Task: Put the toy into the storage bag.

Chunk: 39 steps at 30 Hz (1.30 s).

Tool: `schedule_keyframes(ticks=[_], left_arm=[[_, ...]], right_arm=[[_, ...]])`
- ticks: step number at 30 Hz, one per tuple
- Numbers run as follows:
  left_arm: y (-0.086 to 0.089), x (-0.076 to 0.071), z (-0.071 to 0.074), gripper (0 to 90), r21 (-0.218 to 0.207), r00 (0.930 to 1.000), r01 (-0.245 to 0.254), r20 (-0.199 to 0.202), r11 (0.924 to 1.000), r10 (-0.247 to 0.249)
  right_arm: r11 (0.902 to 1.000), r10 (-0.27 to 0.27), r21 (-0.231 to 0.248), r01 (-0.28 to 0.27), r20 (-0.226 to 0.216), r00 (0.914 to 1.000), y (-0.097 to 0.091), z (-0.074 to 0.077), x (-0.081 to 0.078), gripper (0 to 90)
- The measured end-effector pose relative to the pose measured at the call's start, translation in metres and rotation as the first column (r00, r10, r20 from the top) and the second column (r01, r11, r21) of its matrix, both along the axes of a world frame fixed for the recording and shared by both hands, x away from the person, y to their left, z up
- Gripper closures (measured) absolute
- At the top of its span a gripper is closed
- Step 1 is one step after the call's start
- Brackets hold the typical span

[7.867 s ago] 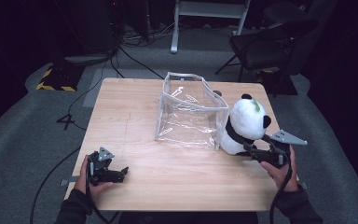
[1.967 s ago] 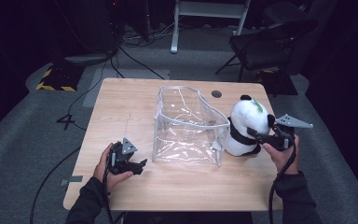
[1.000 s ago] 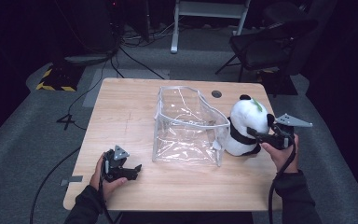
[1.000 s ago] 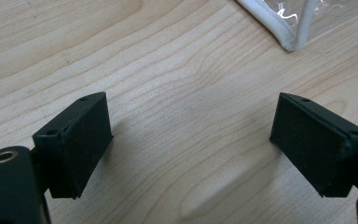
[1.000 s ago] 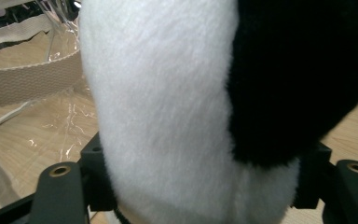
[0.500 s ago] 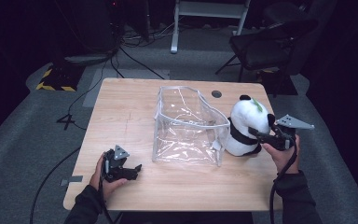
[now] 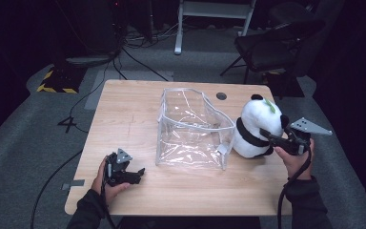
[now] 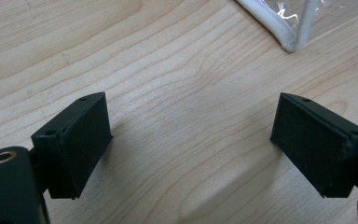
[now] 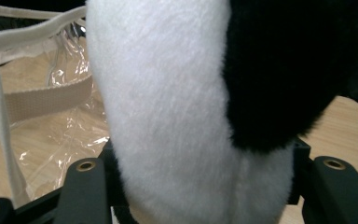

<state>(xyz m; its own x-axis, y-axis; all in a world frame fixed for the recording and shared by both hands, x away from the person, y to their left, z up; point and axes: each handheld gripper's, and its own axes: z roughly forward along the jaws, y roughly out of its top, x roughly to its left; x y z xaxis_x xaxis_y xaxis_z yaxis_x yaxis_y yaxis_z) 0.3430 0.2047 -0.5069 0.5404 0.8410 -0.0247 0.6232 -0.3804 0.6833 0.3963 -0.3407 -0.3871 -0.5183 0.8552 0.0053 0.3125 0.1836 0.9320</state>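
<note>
At the lower left of the high view our left gripper (image 7: pixel 132 174) rests low on the wooden table (image 7: pixel 124 114) with its jaws spread wide and nothing between them; in the left gripper view only bare wood lies between the two black pads, and a white-edged corner of the clear plastic bag (image 8: pixel 292 28) sits at the upper right. At the right of the high view our right gripper (image 7: pixel 272 137) is closed around the plush panda (image 7: pixel 257 126), which stands upright at mid right of the frame, just beside the right wall of the bag (image 7: pixel 193 129). The right gripper view has white and black fur (image 9: pixel 177 102) bulging between the jaws, with the bag's white rim and a tan strap at the left. The relation that matters, as we judge it, is that the bag's open mouth lies directly left of the panda in the high view, so the held toy needs to be lifted over the near rim and leftward. Our right hand is plainly the nearer one; the left is well apart from the panda but near the bag's lower left corner, placed to steady it.
</note>
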Motion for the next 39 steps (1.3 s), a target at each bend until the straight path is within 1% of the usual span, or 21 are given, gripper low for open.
schedule_keyframes(ticks=[6,10,13,15,19,22,27,29,31,32,33,35,39], left_arm=[[0.000,0.000,0.000,12.0,0.000,1.0000,0.001,0.001,1.0000,-0.001],[0.000,0.000,0.000,11.9,0.001,1.0000,0.001,0.001,1.0000,-0.001],[0.000,0.000,0.000,12.0,0.001,1.0000,0.001,0.001,1.0000,-0.001],[0.000,0.000,0.000,12.0,0.000,1.0000,0.000,0.001,1.0000,0.000],[0.000,0.000,0.000,12.0,0.000,1.0000,0.001,0.001,1.0000,-0.001],[0.000,0.000,0.000,12.0,-0.001,1.0000,-0.001,0.000,1.0000,0.001],[0.000,0.000,0.000,11.9,0.001,1.0000,0.001,0.001,1.0000,-0.001],[0.000,0.000,0.000,12.0,0.001,1.0000,0.001,0.001,1.0000,-0.001],[0.000,0.000,0.000,12.0,0.001,1.0000,0.001,0.001,1.0000,-0.001],[0.000,0.000,0.000,11.9,0.000,1.0000,0.001,0.000,1.0000,-0.001],[0.000,0.000,0.000,11.9,0.000,1.0000,0.001,0.001,1.0000,-0.001],[0.000,0.000,0.000,12.0,0.000,1.0000,0.000,0.000,1.0000,0.000],[0.000,0.000,0.000,12.0,0.000,1.0000,0.001,0.001,1.0000,-0.001]], right_arm=[[0.9999,-0.002,0.012,0.002,0.034,0.9994,0.001,0.010,-0.002,41.1],[0.9999,0.002,0.016,-0.003,0.056,0.9984,0.002,0.021,-0.003,41.1],[0.9995,-0.008,0.031,0.006,0.081,0.9966,0.000,0.032,-0.005,41.2],[0.9993,-0.005,0.038,0.001,0.095,0.9955,-0.003,0.040,-0.007,41.2],[0.9995,-0.013,0.030,0.009,0.122,0.9925,-0.005,0.055,-0.008,41.1],[0.9993,-0.012,0.038,0.007,0.138,0.9904,-0.005,0.067,-0.009,41.1],[0.9994,-0.002,0.035,-0.004,0.171,0.9852,0.000,0.085,-0.011,41.1],[0.9993,-0.003,0.038,-0.004,0.181,0.9835,0.002,0.090,-0.013,41.1],[0.9992,0.007,0.038,-0.015,0.187,0.9823,0.004,0.096,-0.014,41.1],[0.9993,0.012,0.033,-0.019,0.191,0.9816,0.006,0.099,-0.014,41.1],[0.9993,0.012,0.033,-0.019,0.191,0.9816,0.006,0.099,-0.014,41.1],[0.9995,0.018,0.023,-0.024,0.199,0.9799,0.009,0.104,-0.014,41.1],[0.9993,0.031,0.016,-0.035,0.220,0.9750,0.015,0.115,-0.015,41.1]])
